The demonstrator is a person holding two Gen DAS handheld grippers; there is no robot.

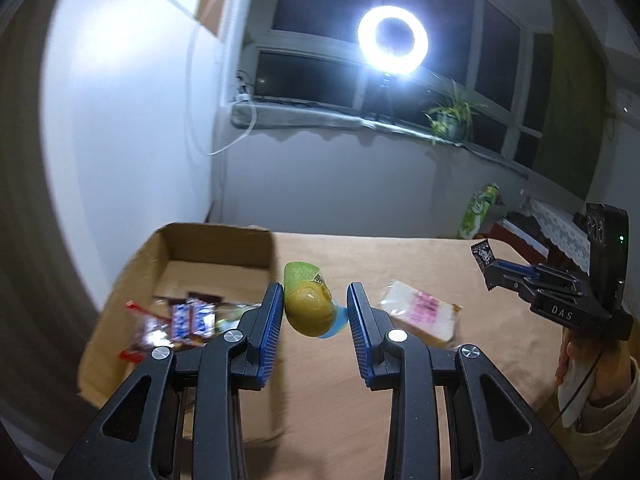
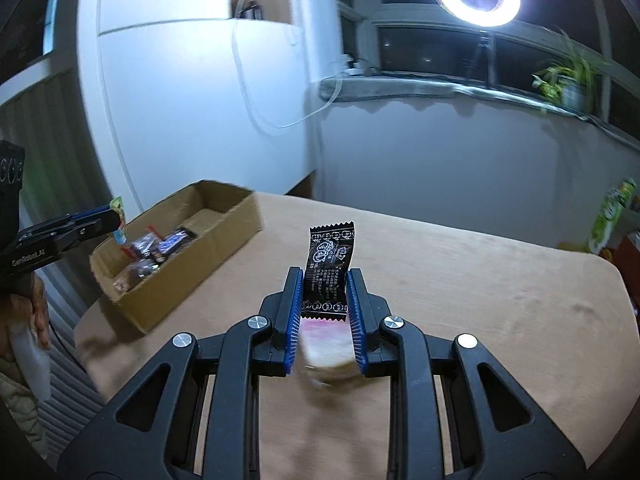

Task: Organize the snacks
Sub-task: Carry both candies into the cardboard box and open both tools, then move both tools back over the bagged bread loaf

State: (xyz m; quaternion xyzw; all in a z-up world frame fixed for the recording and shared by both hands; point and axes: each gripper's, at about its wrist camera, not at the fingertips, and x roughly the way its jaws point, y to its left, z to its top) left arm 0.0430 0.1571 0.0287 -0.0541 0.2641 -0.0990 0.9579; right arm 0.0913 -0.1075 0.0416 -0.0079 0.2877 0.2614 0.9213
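With the left gripper [image 1: 316, 304] pinching a yellow jelly cup [image 1: 310, 308] near the cardboard box [image 1: 224, 248] and the right gripper [image 2: 323, 300] clamped on a black sachet [image 2: 329, 270] over the table [image 2: 480, 280], either slick packet could slip short of the box.

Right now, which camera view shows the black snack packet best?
The right wrist view: the black snack packet stands upright between the right gripper fingers, close and sharp enough that its white printing shows. The left wrist view shows the same packet only small, near the right edge, sticking out of the gripper's tip.
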